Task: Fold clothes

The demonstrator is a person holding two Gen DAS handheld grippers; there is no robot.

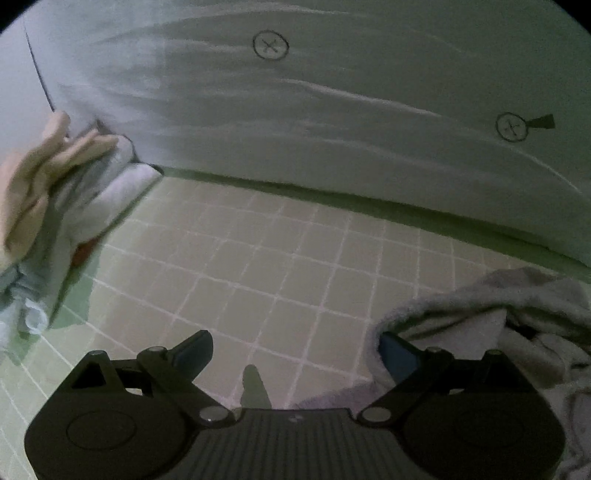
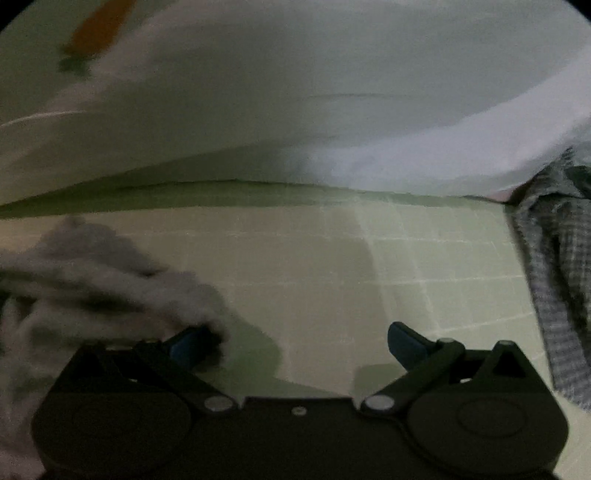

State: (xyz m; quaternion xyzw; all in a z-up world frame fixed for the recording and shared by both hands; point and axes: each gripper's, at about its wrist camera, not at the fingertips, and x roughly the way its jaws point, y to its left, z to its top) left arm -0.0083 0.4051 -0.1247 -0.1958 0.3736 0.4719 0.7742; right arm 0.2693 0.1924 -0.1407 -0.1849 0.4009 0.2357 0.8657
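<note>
In the left wrist view, a loose pile of clothes (image 1: 55, 206) in peach, white and pale blue lies at the far left edge of the green gridded surface (image 1: 258, 266), up against a white sheet (image 1: 295, 122) that hangs across the back. Only this view shows the sheet's two drawn circles with crosses, one (image 1: 270, 45) near the top middle and one (image 1: 511, 126) to the right with a small black mark beside it. The left hand-held gripper (image 1: 297, 350) has its blue-padded fingers spread wide with bare grid between them; its right finger touches the edge of a crumpled grey garment (image 1: 498, 314) bunched at the lower right.

The right wrist view, more blurred, shows that grey garment (image 2: 92, 277) at its left side, heaped over the left finger of the right hand-held gripper (image 2: 303, 343). The jaws stand wide apart and pinch nothing; the right finger hangs free over the grid. Only here appear an orange and green smear (image 2: 96, 33) at the top left, too blurred to identify, and a blue-white checked cloth (image 2: 554, 266) draped down the right edge.
</note>
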